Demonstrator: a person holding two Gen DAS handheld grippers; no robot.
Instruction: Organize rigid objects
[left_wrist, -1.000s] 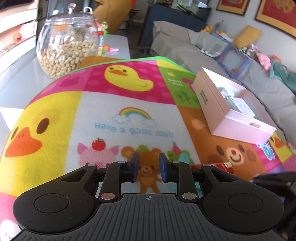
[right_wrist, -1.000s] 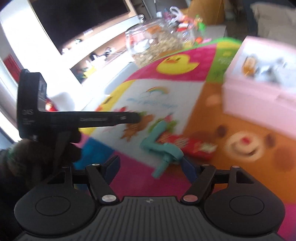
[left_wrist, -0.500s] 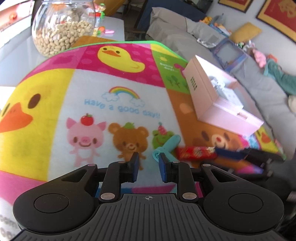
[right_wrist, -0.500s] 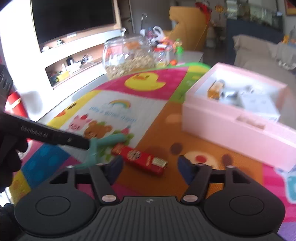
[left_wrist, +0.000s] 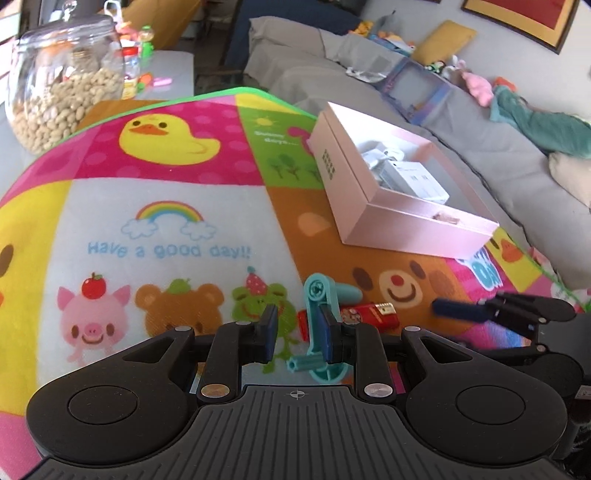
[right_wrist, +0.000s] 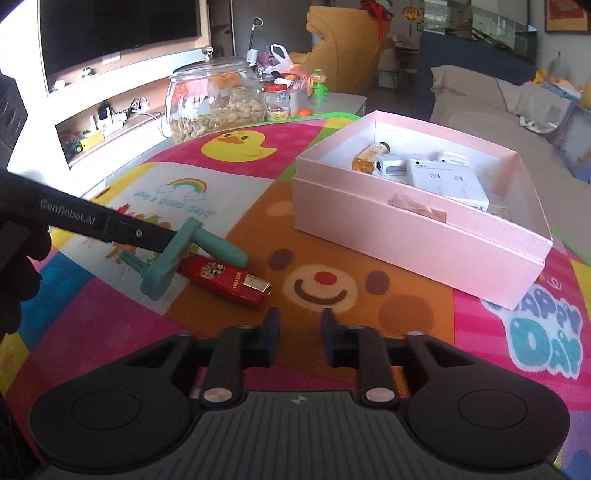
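A teal crank handle (left_wrist: 317, 291) lies on the cartoon play mat (left_wrist: 166, 192), partly across a red lighter (left_wrist: 373, 312). My left gripper (left_wrist: 299, 332) is shut, its narrow gap right over the crank's arm; whether it touches I cannot tell. In the right wrist view one left finger (right_wrist: 110, 225) ends at the crank (right_wrist: 162, 266), beside the lighter (right_wrist: 225, 277). My right gripper (right_wrist: 300, 325) hovers over the mat's bear face, jaws opening, close together, nothing between them. The open pink box (right_wrist: 406, 236) holding a small amber bottle and white packs stands to its right.
A large glass jar of peanuts (right_wrist: 214, 103) and small jars (right_wrist: 277, 103) stand at the mat's far edge. A grey sofa (left_wrist: 332, 55) with toys runs behind the pink box (left_wrist: 417, 232). A gloved hand (right_wrist: 18, 266) holds the left gripper.
My left gripper came forward to the crank, jaws unchanged. The right gripper swung away from the crank and lighter toward the pink box, and its jaws stand closer together than before.
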